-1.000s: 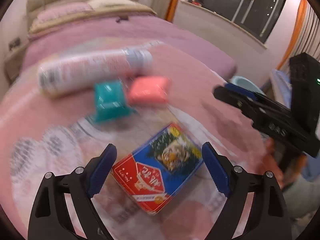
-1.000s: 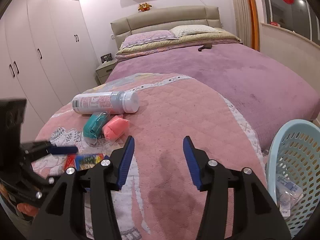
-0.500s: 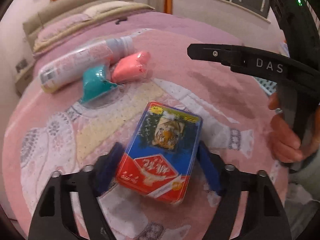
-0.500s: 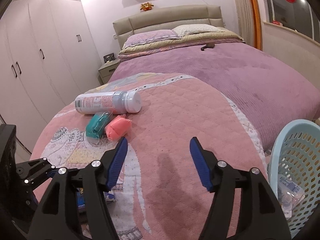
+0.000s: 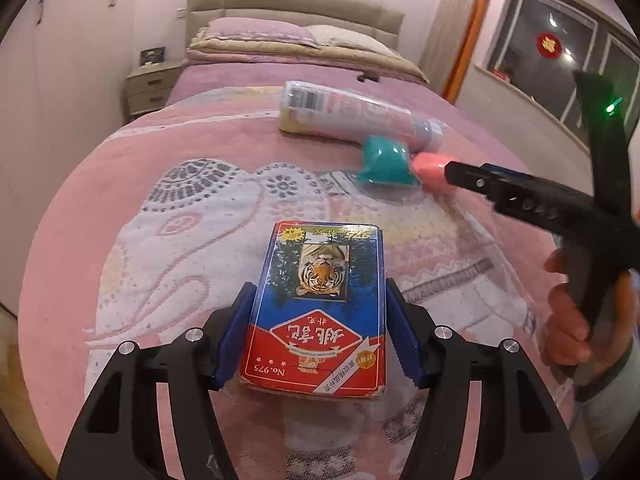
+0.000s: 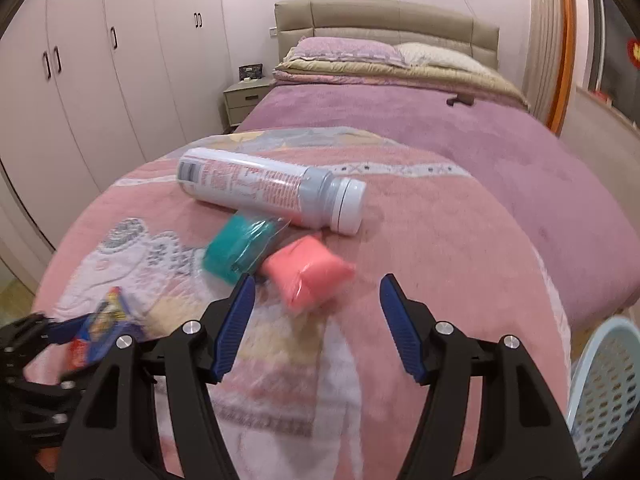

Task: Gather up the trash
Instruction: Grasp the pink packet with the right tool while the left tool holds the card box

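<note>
My left gripper (image 5: 318, 332) is shut on a red and blue card box with a tiger picture (image 5: 320, 304), its blue pads against both long sides, over the pink quilt. The box also shows in the right wrist view (image 6: 100, 332) at the lower left. My right gripper (image 6: 316, 324) is open and empty, just short of a pink packet (image 6: 310, 274). A teal packet (image 6: 240, 250) lies to its left and a white spray bottle (image 6: 272, 190) lies on its side behind them. In the left wrist view the right gripper (image 5: 460, 174) reaches over the pink packet (image 5: 428, 164).
A light blue slotted basket (image 6: 604, 396) stands off the bed's edge at the lower right. The bed (image 6: 400, 128) runs back to pillows and a headboard. White wardrobes (image 6: 100, 68) and a nightstand (image 6: 244, 100) stand at the left.
My left gripper has closed on the card box and turned left with it. My right gripper has moved forward to the pink packet, still open.
</note>
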Available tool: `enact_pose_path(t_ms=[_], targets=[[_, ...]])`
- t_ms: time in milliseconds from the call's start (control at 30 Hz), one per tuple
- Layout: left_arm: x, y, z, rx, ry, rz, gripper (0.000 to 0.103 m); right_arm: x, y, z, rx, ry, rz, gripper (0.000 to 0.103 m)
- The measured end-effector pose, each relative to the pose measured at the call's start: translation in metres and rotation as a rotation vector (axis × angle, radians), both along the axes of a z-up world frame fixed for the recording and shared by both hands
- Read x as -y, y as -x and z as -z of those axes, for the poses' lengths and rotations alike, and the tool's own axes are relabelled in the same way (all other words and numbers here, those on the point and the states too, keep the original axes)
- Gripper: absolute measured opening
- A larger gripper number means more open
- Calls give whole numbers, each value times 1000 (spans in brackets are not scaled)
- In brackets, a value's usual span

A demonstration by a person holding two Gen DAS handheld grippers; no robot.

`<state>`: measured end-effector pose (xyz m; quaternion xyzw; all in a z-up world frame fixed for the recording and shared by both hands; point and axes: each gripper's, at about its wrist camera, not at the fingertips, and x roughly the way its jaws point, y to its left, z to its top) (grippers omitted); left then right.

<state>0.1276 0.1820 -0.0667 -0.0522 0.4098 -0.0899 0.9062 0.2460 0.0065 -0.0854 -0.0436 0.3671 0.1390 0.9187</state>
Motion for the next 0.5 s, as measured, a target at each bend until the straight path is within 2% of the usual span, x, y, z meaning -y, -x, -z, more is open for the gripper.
enact_pose_path(t_ms=[233, 300, 333, 500], targets=[[10, 1, -2, 11, -67, -5, 60, 2, -18, 9, -65, -24, -1, 61], [12, 0, -2, 10, -69, -6, 60, -2, -19, 10, -73, -14, -16, 51], [13, 1, -2, 9, -72, -7, 60, -3, -19, 11, -81, -20, -33, 41], [15, 1, -3, 16, -70, -24, 60, 9, -2, 4, -49, -36, -5, 36]])
